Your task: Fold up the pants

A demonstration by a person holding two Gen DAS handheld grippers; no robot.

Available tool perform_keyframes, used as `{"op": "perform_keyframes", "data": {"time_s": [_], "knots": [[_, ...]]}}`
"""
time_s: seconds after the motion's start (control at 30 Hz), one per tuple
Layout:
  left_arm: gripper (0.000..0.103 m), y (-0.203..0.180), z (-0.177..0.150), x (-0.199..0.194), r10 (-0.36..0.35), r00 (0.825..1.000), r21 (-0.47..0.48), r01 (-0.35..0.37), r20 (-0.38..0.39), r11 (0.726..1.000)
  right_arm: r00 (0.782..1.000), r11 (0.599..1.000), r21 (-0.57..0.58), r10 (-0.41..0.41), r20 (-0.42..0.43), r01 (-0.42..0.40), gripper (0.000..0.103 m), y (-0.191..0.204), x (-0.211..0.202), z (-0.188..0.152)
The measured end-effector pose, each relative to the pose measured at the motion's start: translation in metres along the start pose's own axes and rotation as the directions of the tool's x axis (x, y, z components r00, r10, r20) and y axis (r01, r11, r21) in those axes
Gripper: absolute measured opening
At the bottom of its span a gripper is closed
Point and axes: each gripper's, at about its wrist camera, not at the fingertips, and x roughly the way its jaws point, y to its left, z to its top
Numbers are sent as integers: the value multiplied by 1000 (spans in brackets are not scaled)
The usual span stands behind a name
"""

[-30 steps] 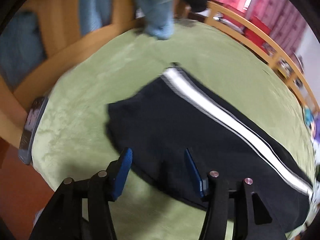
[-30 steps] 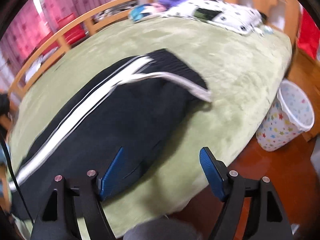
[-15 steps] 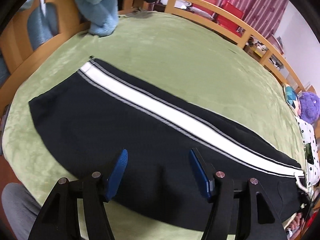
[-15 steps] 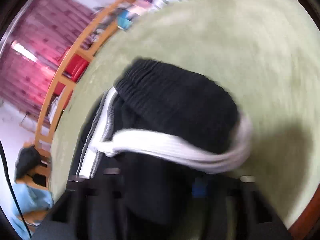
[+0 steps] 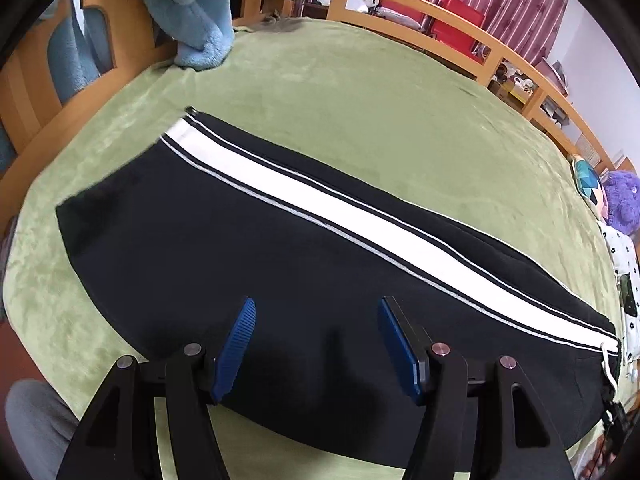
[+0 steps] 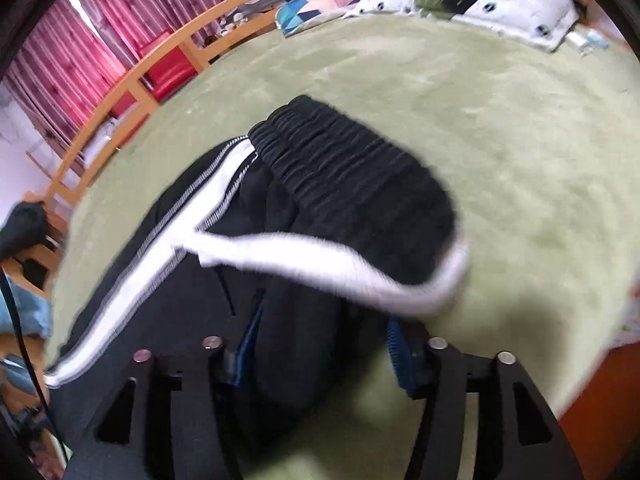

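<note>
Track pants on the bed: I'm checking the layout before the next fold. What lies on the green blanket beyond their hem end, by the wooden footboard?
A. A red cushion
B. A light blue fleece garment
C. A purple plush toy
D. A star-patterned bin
B: in the left wrist view a light blue fleece garment hangs onto the green blanket beyond the track pants.

From where I sit, the pants (image 5: 256, 248) read as matt black knit cloth, with a smooth white stripe (image 5: 320, 204) edged in fine grey stitching. In the right wrist view their waistband (image 6: 352, 184) is ribbed, gathered elastic. The bed cover (image 5: 360, 100) is a soft green plush with a short, slightly mottled nap. The left tool (image 5: 316, 340) has ridged blue pads (image 5: 236, 340), rubbery-looking, on matt black plastic arms with shiny metal pins. At upper left, a fluffy pale blue fleece (image 5: 196, 12) hangs. The bed rail (image 5: 440, 24) is smooth varnished wood; the curtains (image 6: 92, 40) are pink patterned fabric.
</note>
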Motion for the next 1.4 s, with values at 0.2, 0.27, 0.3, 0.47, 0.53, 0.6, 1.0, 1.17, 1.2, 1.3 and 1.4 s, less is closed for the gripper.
{"op": "perform_keyframes", "data": {"time_s": [0.2,0.27,0.3,0.47,0.53,0.6,1.0,1.17,1.2,1.3,1.4], "knots": [[61,13,14,12,42,999,93,-42,3,995,991,967,-241,-48,128,78,58,85,-61,-13],[61,17,19,21,46,999,113,-45,-6,993,988,943,-331,9,157,44,58,133,-63,-10],[61,20,21,24,50,999,114,-49,-12,992,986,927,-374,40,162,24,58,163,-61,-12],[60,54,27,28,-34,999,54,36,-40,998,975,822,-550,216,56,-151,58,308,-32,-48],[60,64,30,25,-59,998,54,61,-37,997,961,770,-601,276,9,-215,58,353,-21,-65],[61,75,36,23,-77,997,52,79,-30,996,944,706,-650,325,-58,-283,58,403,-5,-85],[61,129,58,20,-135,991,20,135,0,991,953,517,-802,191,-233,-300,7,512,90,-149],[61,145,60,19,-114,993,-7,114,19,993,939,588,-736,275,-208,-336,7,516,78,-117],[61,146,62,20,-107,994,-15,107,20,994,941,596,-731,266,-211,-332,7,517,84,-117],[61,148,69,23,-68,997,-14,68,29,998,962,570,-775,153,-226,-273,10,525,113,-135],[61,157,76,19,-20,998,-21,21,52,1000,966,549,-797,176,-187,-254,29,519,94,-138]]}}
